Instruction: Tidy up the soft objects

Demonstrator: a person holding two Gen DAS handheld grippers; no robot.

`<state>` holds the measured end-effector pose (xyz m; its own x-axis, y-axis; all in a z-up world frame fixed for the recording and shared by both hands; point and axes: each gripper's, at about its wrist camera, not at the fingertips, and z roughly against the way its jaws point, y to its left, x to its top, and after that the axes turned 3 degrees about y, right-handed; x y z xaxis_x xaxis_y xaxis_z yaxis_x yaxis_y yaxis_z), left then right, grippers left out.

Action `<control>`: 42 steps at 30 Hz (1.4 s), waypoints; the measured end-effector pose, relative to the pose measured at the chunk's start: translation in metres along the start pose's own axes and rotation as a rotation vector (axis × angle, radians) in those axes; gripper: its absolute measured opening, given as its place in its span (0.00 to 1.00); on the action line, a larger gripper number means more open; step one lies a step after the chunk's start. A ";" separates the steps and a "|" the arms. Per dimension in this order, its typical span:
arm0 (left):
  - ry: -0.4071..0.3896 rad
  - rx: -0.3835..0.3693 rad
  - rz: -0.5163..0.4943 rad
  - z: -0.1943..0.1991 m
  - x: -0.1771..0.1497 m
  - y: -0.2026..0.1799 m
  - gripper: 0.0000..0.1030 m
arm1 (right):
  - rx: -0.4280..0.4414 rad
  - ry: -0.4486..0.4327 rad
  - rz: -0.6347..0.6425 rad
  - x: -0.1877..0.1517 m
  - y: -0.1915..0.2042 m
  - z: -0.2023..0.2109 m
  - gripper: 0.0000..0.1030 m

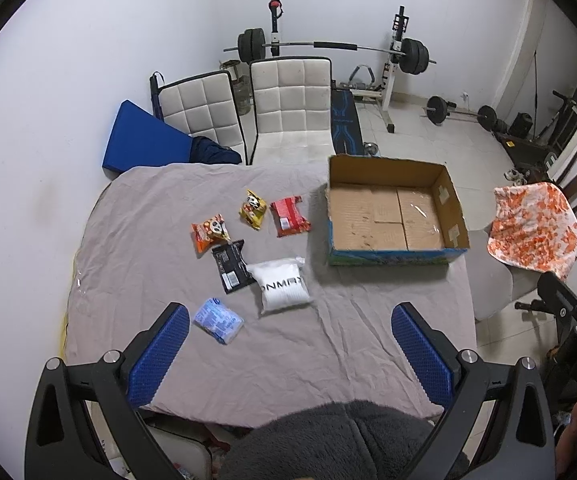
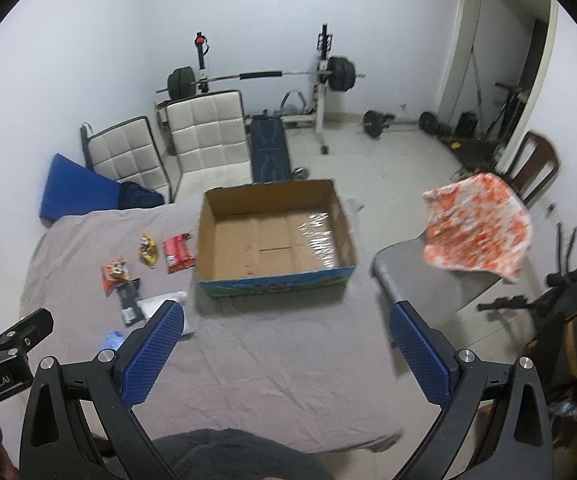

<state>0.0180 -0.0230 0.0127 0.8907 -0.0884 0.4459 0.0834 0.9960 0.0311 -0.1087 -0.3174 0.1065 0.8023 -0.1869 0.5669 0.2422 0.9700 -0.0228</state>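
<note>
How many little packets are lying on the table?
6: orange packet, yellow packet and red packet farthest back, black packet and white pack mid-table, blue pack nearest. The cardboard box holds none.

Behind the table (image 1: 272, 364) stand two white quilted chairs (image 1: 292, 104) and a blue mat (image 1: 140, 142) leaning on the wall, with a loaded barbell (image 1: 328, 46) on its rack beyond (more weights lie on the floor), and an orange-and-white cloth (image 1: 534, 228) draped over a chair at the right.
</note>
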 end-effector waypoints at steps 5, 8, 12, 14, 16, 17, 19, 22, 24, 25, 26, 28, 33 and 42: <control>-0.014 0.054 0.107 -0.021 0.011 0.049 1.00 | 0.086 0.048 -0.013 0.013 0.009 -0.035 1.00; 0.027 0.073 0.210 -0.048 0.015 0.091 1.00 | 0.138 0.085 0.015 0.018 0.027 -0.064 1.00; 0.134 0.088 0.330 -0.097 0.005 0.141 1.00 | 0.205 0.166 0.080 0.025 0.069 -0.114 1.00; 0.196 0.080 0.376 -0.122 -0.004 0.157 1.00 | 0.224 0.206 0.117 0.025 0.093 -0.140 1.00; 0.267 0.067 0.437 -0.155 -0.015 0.178 1.00 | 0.238 0.253 0.167 0.023 0.124 -0.171 1.00; 0.298 0.056 0.462 -0.169 -0.020 0.185 1.00 | 0.246 0.277 0.192 0.021 0.139 -0.187 1.00; 0.356 0.042 0.514 -0.204 -0.032 0.199 1.00 | 0.252 0.332 0.236 0.013 0.169 -0.223 1.00; 0.435 0.027 0.565 -0.253 -0.046 0.216 1.00 | 0.244 0.432 0.289 0.002 0.212 -0.282 1.00; 0.482 0.004 0.590 -0.281 -0.054 0.222 1.00 | 0.243 0.483 0.310 -0.008 0.235 -0.317 1.00; 0.523 -0.015 0.607 -0.301 -0.060 0.224 1.00 | 0.244 0.510 0.313 -0.012 0.244 -0.334 1.00; 0.545 -0.040 0.615 -0.311 -0.063 0.225 1.00 | 0.248 0.544 0.314 -0.016 0.253 -0.352 1.00; 0.597 -0.082 0.639 -0.338 -0.070 0.226 1.00 | 0.245 0.604 0.321 -0.026 0.269 -0.383 1.00; 0.692 -0.135 0.666 -0.386 -0.081 0.219 1.00 | 0.230 0.702 0.333 -0.046 0.298 -0.430 1.00; 0.782 -0.136 0.658 -0.427 -0.096 0.205 1.00 | 0.211 0.796 0.354 -0.064 0.326 -0.466 1.00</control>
<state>0.1401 0.1860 -0.4057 0.8158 0.4444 -0.3700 -0.5197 0.8441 -0.1321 0.1730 -0.0616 -0.3213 0.9708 0.1522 -0.1855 -0.1336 0.9850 0.1088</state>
